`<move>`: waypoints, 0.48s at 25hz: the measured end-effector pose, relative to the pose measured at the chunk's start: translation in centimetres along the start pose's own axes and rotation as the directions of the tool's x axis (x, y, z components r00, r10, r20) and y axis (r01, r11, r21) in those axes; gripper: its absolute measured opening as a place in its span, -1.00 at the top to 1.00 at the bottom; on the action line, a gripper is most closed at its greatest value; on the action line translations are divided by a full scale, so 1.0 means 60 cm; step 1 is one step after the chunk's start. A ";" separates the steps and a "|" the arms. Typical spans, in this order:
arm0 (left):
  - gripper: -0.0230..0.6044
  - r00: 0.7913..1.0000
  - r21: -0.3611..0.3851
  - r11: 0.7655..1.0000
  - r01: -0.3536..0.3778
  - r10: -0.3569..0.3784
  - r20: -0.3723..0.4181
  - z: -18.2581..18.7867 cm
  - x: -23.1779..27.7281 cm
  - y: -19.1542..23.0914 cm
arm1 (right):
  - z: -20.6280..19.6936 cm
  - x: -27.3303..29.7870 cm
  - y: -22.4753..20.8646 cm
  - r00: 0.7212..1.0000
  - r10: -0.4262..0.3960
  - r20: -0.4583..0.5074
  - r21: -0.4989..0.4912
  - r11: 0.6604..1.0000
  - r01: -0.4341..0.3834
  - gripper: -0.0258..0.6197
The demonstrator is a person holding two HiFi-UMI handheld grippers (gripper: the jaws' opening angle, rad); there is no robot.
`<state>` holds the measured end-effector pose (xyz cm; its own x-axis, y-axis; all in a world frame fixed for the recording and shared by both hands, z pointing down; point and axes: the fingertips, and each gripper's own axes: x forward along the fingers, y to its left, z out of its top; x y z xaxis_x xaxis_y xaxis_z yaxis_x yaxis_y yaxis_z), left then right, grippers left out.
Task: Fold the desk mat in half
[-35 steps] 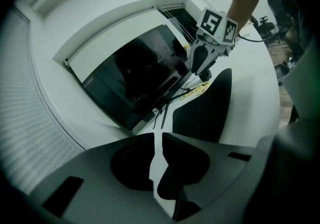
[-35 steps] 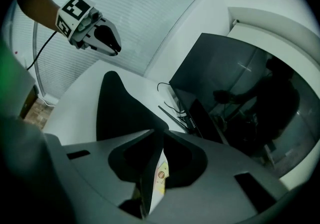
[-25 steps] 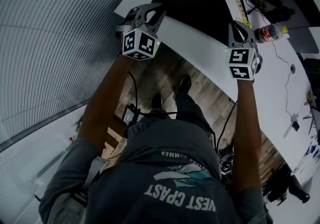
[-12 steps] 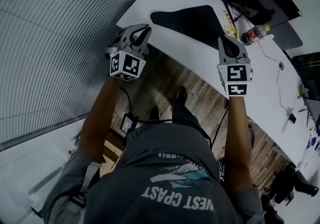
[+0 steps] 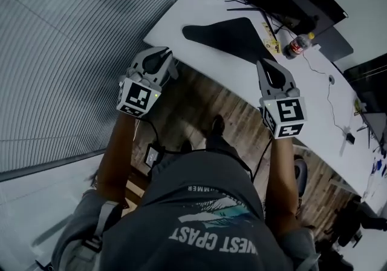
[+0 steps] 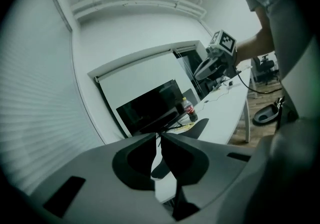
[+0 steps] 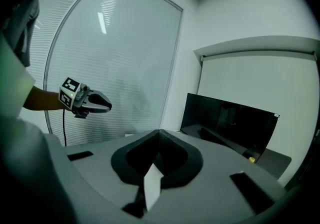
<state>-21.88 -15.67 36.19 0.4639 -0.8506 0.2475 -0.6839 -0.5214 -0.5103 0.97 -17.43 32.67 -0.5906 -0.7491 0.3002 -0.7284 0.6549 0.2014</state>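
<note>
Left gripper (image 5: 163, 58): jaws together, nothing held. Right gripper (image 5: 263, 67): same, empty. Both drawn back from desk (image 5: 199, 13) edge toward 6 o'clock since a second ago. Desk mat (image 5: 233, 37) released, lying flat at 12 o'clock, well apart from both grippers. Fold probably done. Forearms outstretched, side by side, grippers pointing 12 o'clock.
</note>
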 end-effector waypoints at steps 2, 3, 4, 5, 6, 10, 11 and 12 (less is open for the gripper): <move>0.79 0.999 -0.027 0.999 0.047 -0.047 0.019 0.014 -0.021 -0.008 | 0.015 -0.020 0.021 0.999 0.043 0.015 0.032 0.999 -0.044 0.84; 0.79 0.997 -0.032 0.997 0.068 -0.068 0.024 0.022 -0.031 -0.013 | 0.023 -0.029 0.031 0.997 0.070 0.021 0.054 0.996 -0.071 0.84; 0.79 0.996 -0.031 0.996 0.088 -0.088 0.025 0.027 -0.042 -0.018 | 0.031 -0.039 0.041 0.995 0.092 0.029 0.074 0.993 -0.094 0.84; 0.79 0.994 -0.020 0.994 0.106 -0.106 0.020 0.030 -0.054 -0.026 | 0.038 -0.050 0.051 0.994 0.105 0.038 0.087 0.990 -0.108 0.84; 0.79 0.993 -0.003 0.993 0.122 -0.122 0.010 0.030 -0.066 -0.034 | 0.043 -0.060 0.060 0.993 0.111 0.046 0.091 0.989 -0.115 0.84; 0.79 0.987 0.035 0.987 0.157 -0.158 0.007 0.024 -0.106 -0.068 | 0.055 -0.097 0.092 0.990 0.113 0.085 0.083 0.989 -0.120 0.84; 0.79 0.987 0.037 0.986 0.160 -0.161 0.018 0.026 -0.113 -0.072 | 0.059 -0.105 0.098 0.989 0.113 0.096 0.075 0.990 -0.121 0.84; 0.79 0.986 0.039 0.986 0.162 -0.163 0.029 0.030 -0.119 -0.074 | 0.064 -0.113 0.103 0.988 0.116 0.107 0.067 0.990 -0.123 0.84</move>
<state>-21.12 -7.15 35.21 0.5853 -0.7519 0.3034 -0.5771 -0.6492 -0.4955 -0.86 -8.70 28.29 -0.7045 -0.6747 0.2202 -0.6719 0.7340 0.0995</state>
